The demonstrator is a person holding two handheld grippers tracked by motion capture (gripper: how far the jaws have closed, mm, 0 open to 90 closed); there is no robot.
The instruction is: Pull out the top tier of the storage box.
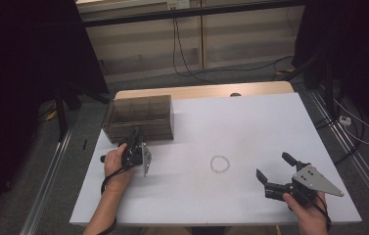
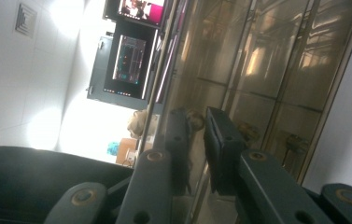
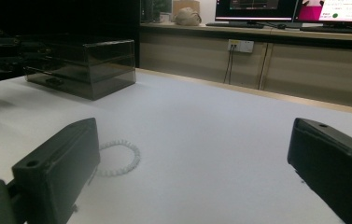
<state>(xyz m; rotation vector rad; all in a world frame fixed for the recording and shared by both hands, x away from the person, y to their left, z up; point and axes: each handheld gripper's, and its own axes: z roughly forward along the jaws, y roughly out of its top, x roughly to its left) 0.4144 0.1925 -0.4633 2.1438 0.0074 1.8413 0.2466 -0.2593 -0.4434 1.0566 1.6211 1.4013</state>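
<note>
Place: a lab or recording room.
Screens: lit monitors (image 3: 257, 8) at the top of the right gripper view, on a long wooden bench (image 3: 267, 56).
Wiring: a wall socket (image 3: 238, 45) with cables (image 1: 182, 54) hanging down, upper middle of the high view.
Surroundings: black curtains (image 1: 20, 58) at both sides.
Work surface: white counter (image 1: 250, 127).

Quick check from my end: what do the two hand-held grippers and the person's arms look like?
Both are black: the left hand-held gripper and the right hand-held gripper, each with two blocky jaws, a grey three-cornered plate dotted with holes, and a black cable trailing down. The forearms are bare, no sleeves visible.
</note>
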